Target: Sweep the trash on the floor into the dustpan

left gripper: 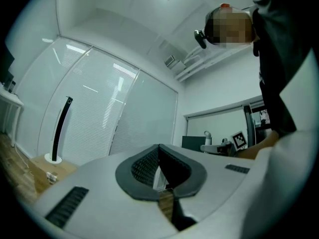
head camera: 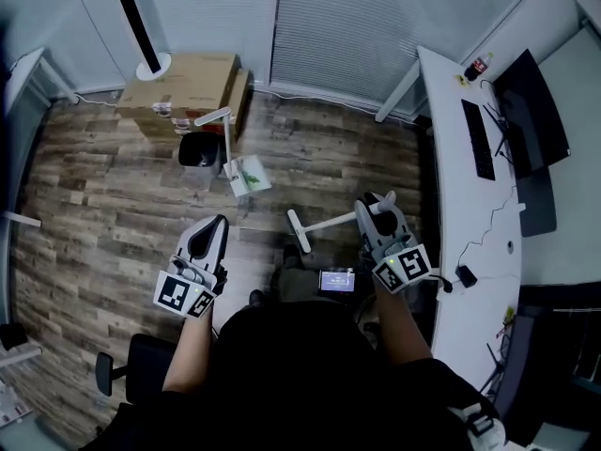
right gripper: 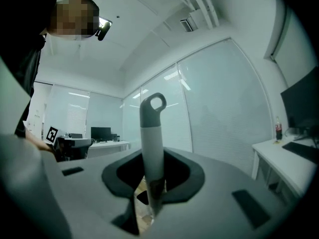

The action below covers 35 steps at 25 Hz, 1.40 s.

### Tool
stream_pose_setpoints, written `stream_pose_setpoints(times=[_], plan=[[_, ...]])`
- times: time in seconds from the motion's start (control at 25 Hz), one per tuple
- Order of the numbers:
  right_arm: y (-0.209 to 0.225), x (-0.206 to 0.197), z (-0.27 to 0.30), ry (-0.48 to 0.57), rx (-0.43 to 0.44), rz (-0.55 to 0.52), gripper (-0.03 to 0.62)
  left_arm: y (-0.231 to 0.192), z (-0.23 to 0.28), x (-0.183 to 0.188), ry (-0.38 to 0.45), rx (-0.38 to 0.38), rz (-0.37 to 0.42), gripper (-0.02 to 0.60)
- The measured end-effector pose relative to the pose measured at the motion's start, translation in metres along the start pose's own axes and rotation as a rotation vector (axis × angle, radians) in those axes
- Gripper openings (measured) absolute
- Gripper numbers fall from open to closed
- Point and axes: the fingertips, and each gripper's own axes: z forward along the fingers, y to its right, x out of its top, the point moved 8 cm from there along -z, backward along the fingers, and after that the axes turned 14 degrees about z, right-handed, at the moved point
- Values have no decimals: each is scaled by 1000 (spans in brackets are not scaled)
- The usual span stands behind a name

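I am holding the broom (right gripper: pixel 151 148) clenched in the right gripper (right gripper: pixel 152 185), its loop end sticking up between the jaws. The left gripper (left gripper: pixel 160 178) is riding closed on nothing. The dustpan (head camera: pixel 246 180) is standing on the floor (head camera: pixel 113 205) ahead, beside a black bin (head camera: pixel 199 150) and well apart from the broom head. Green scraps (head camera: pixel 250 171) are lying at the pan; on it or beside it, I cannot tell. I am judging the sweeping as yet to be done.

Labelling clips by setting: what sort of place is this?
Probably an office: a long white desk carrying a flat black monitor and slim black keyboard, plus pale glass partition walls with slatted blinds.
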Motion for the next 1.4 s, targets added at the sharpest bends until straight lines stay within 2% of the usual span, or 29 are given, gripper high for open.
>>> stream_pose_setpoints(times=[0.2,0.28,0.52,0.72,0.96,1.16,1.4], plan=[[-24,-12,-28,57,-102,51,78,16,-50,6,-8,-31,30,-6],[-35,-16,-36,57,-110,61,78,22,-65,6,-22,-50,40,-6],[-65,-29,-50,24,-33,79,78,26,-92,7,-1,-27,-62,-6],[-80,-29,-67,2,87,25,77,51,-91,8,-26,-31,-35,-6],[-86,-33,-107,-23,177,8,75,107,-78,-3,-55,-40,-10,-6],[-77,-37,-144,-7,186,5,77,145,-68,3,-68,-80,19,-6],[-55,-37,-171,2,117,14,77,166,-64,9,-76,-85,20,-6]])
